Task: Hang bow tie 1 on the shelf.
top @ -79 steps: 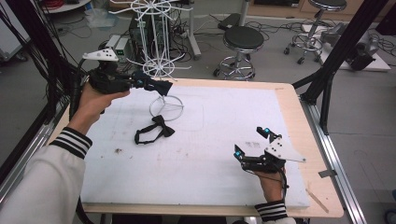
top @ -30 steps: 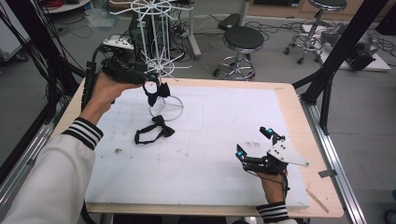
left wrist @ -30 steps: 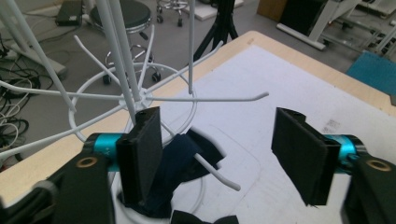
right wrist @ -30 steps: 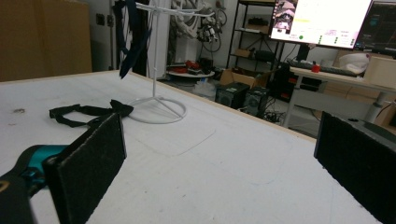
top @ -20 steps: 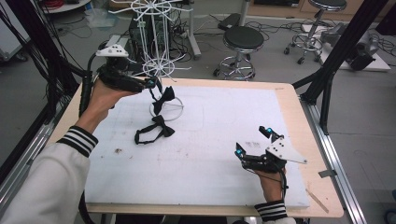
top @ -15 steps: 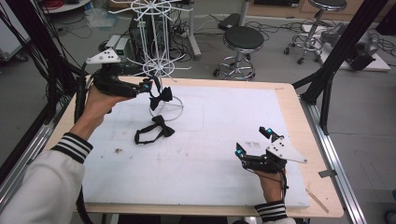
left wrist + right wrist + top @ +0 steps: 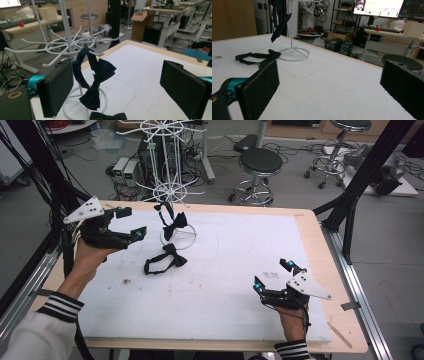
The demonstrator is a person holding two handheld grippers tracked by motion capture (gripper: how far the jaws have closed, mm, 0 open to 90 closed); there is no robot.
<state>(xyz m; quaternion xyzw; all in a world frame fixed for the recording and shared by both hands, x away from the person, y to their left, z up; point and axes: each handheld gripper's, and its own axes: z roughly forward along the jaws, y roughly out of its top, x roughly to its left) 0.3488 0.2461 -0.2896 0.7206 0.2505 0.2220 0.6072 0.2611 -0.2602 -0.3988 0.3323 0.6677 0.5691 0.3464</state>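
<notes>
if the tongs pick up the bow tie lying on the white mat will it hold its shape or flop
Probably flop: the bow tie on the mat looks like soft fabric, and its thin strap lies in a loose loop. It is likely light, so it should lift easily. The strap may dangle and could snag the white wire rack close by.

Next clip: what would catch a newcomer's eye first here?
A dark bow tie hanging by its strap from an arm of the white wire rack at the table's far left. A second bow tie lies flat on the white mat just in front of the rack's ring base. The left gripper stands open beside the rack, holding nothing.
</notes>
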